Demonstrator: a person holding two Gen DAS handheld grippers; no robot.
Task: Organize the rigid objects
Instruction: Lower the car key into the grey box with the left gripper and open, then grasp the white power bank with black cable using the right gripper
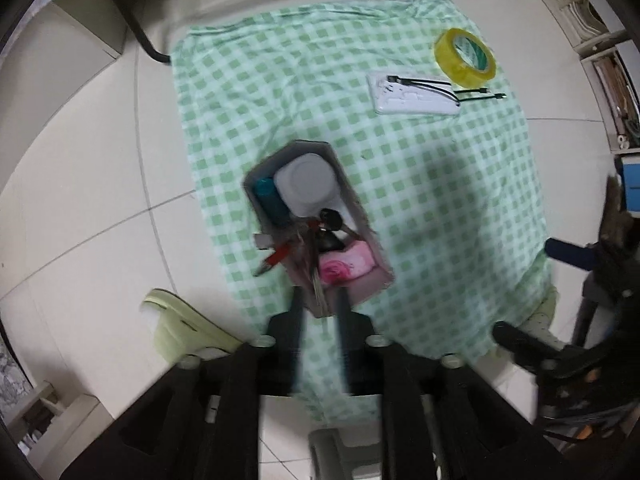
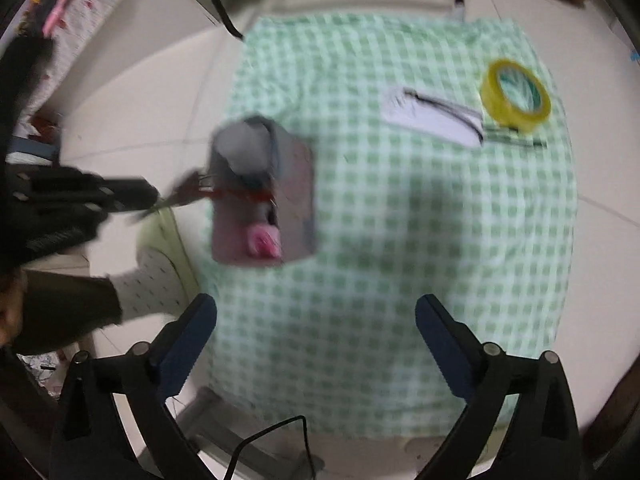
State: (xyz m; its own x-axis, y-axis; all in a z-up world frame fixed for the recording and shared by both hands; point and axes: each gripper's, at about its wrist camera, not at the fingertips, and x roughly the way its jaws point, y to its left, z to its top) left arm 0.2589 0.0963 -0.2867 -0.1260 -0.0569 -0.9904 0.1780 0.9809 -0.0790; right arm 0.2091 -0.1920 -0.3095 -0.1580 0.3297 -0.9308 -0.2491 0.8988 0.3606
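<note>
A grey box (image 1: 355,200) stands on the green checked cloth (image 1: 440,208). It holds a white jar lid (image 1: 308,184), a teal tube (image 1: 270,198), a pink item (image 1: 346,266) and a red-handled piece (image 1: 276,258). A bunch of keys (image 1: 320,248) lies over the box's near end. Its blades reach down between the fingers of my left gripper (image 1: 320,312), which stand apart and do not press on them. In the right wrist view the left gripper (image 2: 150,200) is left of the box (image 2: 296,200), blurred. My right gripper (image 2: 316,320) hangs wide open over bare cloth.
A yellow tape roll (image 1: 466,60) and a white flat device with black cables (image 1: 412,96) lie at the cloth's far right. A pale green seat (image 1: 184,320) stands by the table's left edge and black chair legs (image 1: 132,20) behind it. A person's sleeve (image 2: 60,304) shows at lower left.
</note>
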